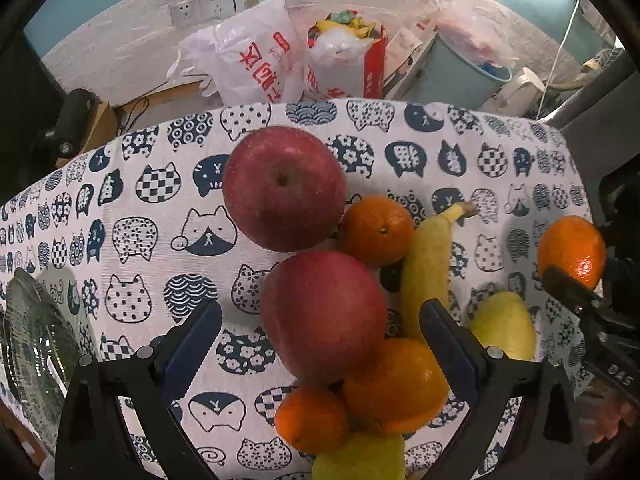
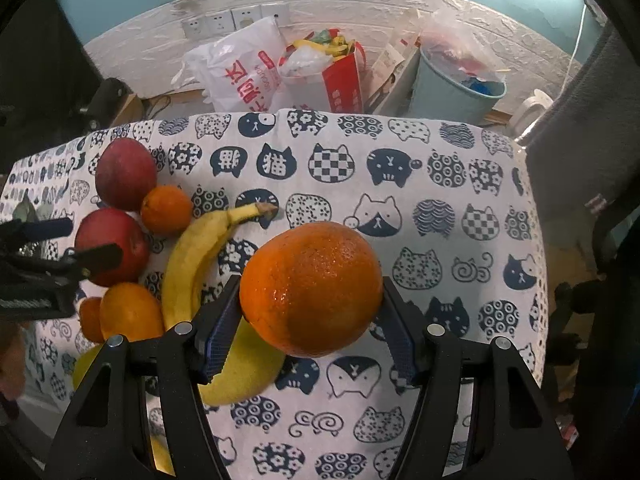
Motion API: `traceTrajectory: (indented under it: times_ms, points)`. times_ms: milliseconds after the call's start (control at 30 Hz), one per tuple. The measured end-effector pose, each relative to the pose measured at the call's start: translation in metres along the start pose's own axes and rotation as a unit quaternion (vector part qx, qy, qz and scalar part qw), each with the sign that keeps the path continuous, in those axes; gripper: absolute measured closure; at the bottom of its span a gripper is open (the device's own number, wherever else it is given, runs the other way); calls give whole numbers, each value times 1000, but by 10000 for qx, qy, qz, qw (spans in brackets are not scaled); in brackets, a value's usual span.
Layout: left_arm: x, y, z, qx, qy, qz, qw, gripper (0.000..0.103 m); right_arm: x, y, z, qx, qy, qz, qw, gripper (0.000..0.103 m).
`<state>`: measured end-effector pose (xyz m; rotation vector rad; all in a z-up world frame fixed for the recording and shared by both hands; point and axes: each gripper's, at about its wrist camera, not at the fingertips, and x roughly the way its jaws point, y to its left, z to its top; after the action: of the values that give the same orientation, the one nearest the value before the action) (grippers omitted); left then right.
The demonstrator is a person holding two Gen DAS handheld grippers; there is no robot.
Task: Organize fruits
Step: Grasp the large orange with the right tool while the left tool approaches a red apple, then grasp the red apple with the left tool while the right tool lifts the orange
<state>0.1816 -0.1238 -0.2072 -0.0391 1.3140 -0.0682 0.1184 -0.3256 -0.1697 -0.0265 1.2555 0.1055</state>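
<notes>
Right gripper [image 2: 310, 316] is clenching an orange [image 2: 311, 288] mid-frame, likely sorting it; left gripper [image 1: 320, 344], fingers released, is straddling an apple [image 1: 324, 316].

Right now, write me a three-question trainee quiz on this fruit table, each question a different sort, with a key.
1. True or false: the right gripper is clamped on an orange.
2. Multiple choice: the nearer apple sits between the open fingers of the left gripper. What lies directly beyond it on the cat-print tablecloth? A) the far apple B) a pear C) the glass dish
3. Fill in: the long yellow fruit beside the apples is a ____.

Key: 1 true; 2 A; 3 banana.
</notes>
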Motion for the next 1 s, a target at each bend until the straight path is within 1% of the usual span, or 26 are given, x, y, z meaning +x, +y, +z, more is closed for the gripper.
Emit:
traceTrajectory:
  times_ms: [100, 133, 167, 200, 233, 267, 333, 533, 700, 800, 1000]
  points:
    - [11, -1, -1, 54, 100, 57, 9999, 2, 3, 4, 2, -40, 11, 27, 10000, 37]
    - [15, -1, -1, 74, 122, 67, 9999, 4, 3, 5, 1, -48, 16, 36, 10000, 37]
    - [18, -1, -2, 82, 145, 68, 9998, 10, 4, 5, 1, -49, 24, 47, 10000, 37]
    - [21, -1, -2, 85, 186, 65, 9998, 14, 5, 6, 2, -58, 41, 56, 10000, 37]
    - [24, 0, -2, 82, 235, 47, 9997, 22, 5, 6, 2, -65, 48, 57, 10000, 37]
    - [26, 1, -3, 61, 274, -42, 9996, 27, 6, 7, 2, -74, 52, 55, 9999, 37]
    - [28, 4, -3, 2, 263, -173, 9995, 28, 7, 9, 1, -103, 62, 56, 9999, 37]
    - [28, 4, -5, 37, 137, -258, 9996, 28, 10, 16, 0, -185, 81, 35, 9998, 37]
    - [24, 5, -11, 217, 43, -131, 9997, 28, 10, 22, -1, -268, 68, 31, 9996, 37]
    - [16, 6, -14, 241, -18, -153, 9996, 28, 7, 24, 0, -304, 24, 39, 9995, 37]
    - [-6, 7, -19, 392, -283, -59, 9988, 28, -2, 30, 4, -353, -116, 82, 9993, 37]
